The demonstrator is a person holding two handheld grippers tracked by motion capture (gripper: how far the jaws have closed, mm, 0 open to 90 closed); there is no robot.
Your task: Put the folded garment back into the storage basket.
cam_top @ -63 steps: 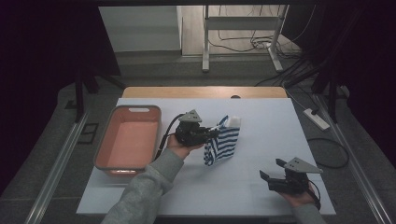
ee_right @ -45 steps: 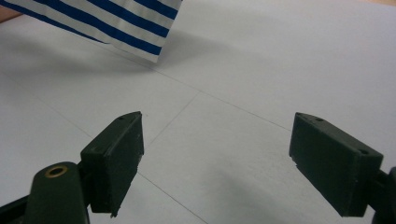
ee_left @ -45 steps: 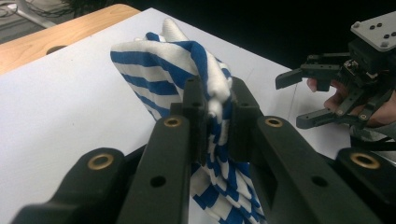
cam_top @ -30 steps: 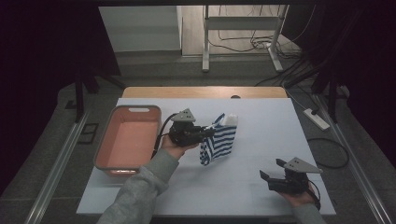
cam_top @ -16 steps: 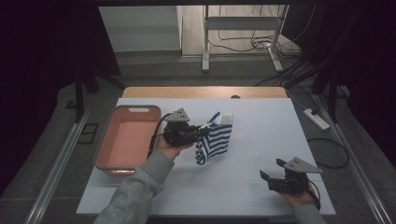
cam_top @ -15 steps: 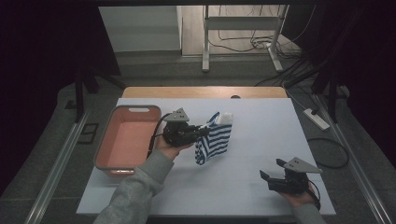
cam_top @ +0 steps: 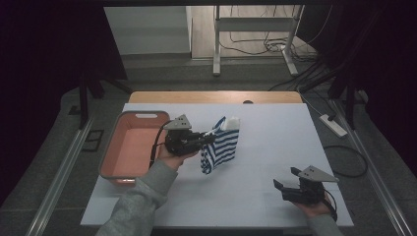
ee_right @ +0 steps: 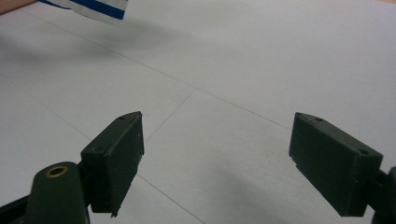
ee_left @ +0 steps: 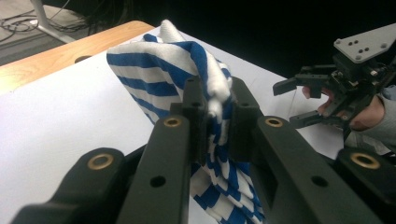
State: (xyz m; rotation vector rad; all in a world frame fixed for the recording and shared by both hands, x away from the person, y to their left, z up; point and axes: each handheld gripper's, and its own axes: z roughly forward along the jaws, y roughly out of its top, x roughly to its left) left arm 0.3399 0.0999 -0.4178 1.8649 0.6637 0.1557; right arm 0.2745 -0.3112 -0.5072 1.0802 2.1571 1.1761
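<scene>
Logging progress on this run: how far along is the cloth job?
Done: the left gripper is clamped on the striped cloth, lifted off the table. In hand: carrying it beside the pink tray. Left: releasing it; the right gripper sits open, idle.

You have a white table cover (cam_top: pixel 275 142) with faint seam lines, laid over a wooden tabletop whose far edge (cam_top: pixel 211 97) shows beyond it. An orange tray (cam_top: pixel 129 147) sits at the cover's left edge. On the floor to the right lies a white power strip (cam_top: pixel 333 125); cables (cam_top: pixel 255 46) trail behind near a metal stand (cam_top: pixel 216 44).
</scene>
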